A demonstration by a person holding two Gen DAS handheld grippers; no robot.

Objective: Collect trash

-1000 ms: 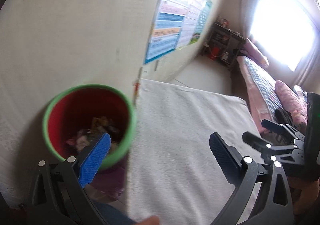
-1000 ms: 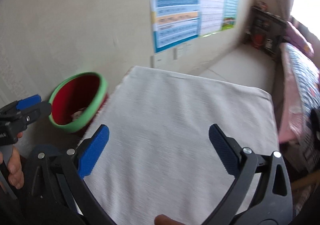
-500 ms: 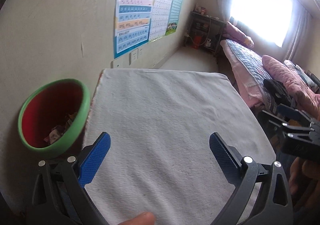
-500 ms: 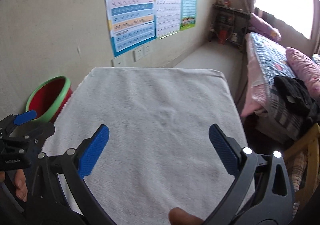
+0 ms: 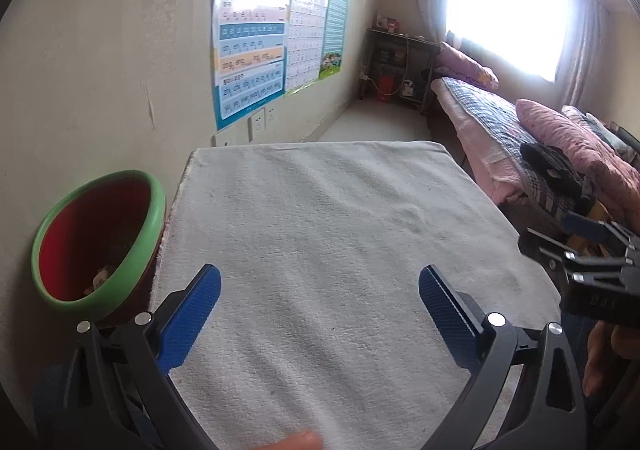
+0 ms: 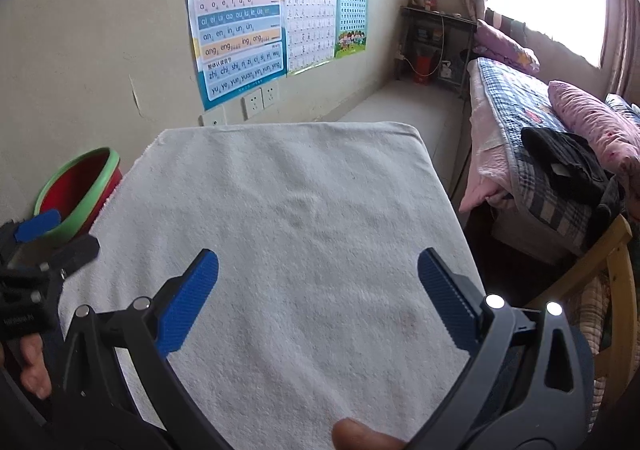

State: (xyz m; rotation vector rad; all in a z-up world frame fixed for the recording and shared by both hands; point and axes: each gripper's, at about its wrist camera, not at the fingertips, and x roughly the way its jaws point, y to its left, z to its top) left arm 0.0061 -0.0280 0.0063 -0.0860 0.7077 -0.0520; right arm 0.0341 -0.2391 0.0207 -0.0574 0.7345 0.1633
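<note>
1. Left wrist view: my left gripper [image 5: 319, 296] gapes, holding nothing, above the towel [image 5: 320, 218].
2. My right gripper [image 6: 318, 282] likewise spread, holding nothing.
3. Bin [image 5: 98, 238], scraps inside, sits far left, nearer my left gripper.
4. No loose trash shows on the towel.

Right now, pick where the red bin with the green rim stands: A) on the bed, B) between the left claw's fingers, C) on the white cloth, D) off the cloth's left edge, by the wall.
D: the red bin stands beside the white cloth, against the wall.
</note>
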